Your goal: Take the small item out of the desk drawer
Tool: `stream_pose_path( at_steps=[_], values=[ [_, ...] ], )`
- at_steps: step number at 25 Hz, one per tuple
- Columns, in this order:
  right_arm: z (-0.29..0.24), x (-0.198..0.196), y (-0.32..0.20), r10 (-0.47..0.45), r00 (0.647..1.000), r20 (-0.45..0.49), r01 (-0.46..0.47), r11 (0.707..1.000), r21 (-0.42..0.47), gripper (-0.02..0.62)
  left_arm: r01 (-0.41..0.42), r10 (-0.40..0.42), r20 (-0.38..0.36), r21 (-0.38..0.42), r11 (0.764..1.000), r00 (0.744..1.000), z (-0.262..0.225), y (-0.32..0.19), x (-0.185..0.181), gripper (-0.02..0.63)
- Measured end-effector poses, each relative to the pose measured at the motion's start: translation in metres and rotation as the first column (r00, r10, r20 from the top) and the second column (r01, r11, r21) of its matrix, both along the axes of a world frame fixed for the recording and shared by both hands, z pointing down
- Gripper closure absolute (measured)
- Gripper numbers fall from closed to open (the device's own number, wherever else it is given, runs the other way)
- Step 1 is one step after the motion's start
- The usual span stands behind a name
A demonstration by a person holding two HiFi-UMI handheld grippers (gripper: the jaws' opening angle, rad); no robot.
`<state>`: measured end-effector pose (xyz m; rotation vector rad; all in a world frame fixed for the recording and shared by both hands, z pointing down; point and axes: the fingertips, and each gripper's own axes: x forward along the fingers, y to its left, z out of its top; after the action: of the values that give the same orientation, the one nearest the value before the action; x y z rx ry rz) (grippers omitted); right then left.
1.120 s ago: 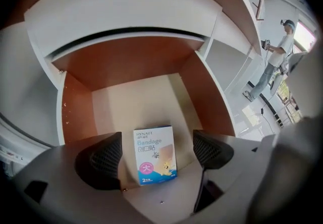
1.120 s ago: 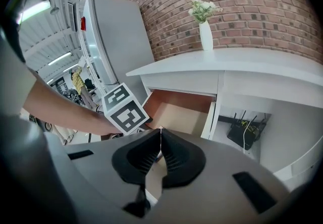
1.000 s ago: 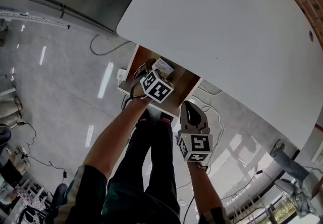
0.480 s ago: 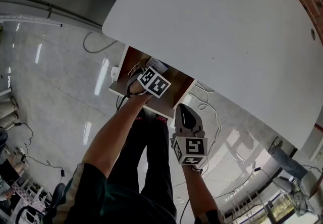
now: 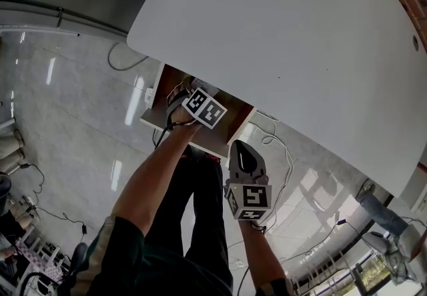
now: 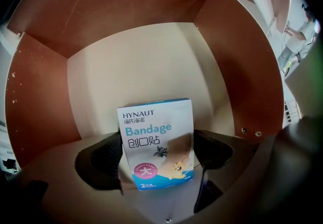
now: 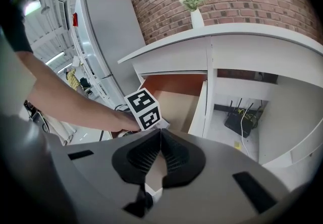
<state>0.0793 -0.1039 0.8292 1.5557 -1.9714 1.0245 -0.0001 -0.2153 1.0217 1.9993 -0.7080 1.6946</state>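
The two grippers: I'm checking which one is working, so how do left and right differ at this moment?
The left gripper's jaws are closed on the bandage box; the right gripper's jaws are together on nothing. The left gripper is inside the open drawer; the right gripper is outside it, nearer the person. Both point toward the drawer.

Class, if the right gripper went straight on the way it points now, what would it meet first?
Probably the marker cube on the left gripper, just ahead of the shut jaws of the right gripper; behind it lies the open drawer. Depth is uncertain.
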Motion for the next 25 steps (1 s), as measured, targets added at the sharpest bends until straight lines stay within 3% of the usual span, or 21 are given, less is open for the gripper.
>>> stream_pose_path(
  at_steps=[12,25],
  values=[
    [-0.002,-0.005,0.008,0.013,1.0,0.019,-0.013,1.0,-0.015,0.571,-0.002,0.001,0.022,0.007,1.0,1.0,-0.003,0.0,-0.004,0.167],
    [-0.023,-0.016,0.004,-0.025,1.0,0.005,0.025,1.0,0.005,0.571,-0.049,0.054,-0.056,0.091,0.995,0.997,-0.066,-0.013,0.006,0.167]
  ],
)
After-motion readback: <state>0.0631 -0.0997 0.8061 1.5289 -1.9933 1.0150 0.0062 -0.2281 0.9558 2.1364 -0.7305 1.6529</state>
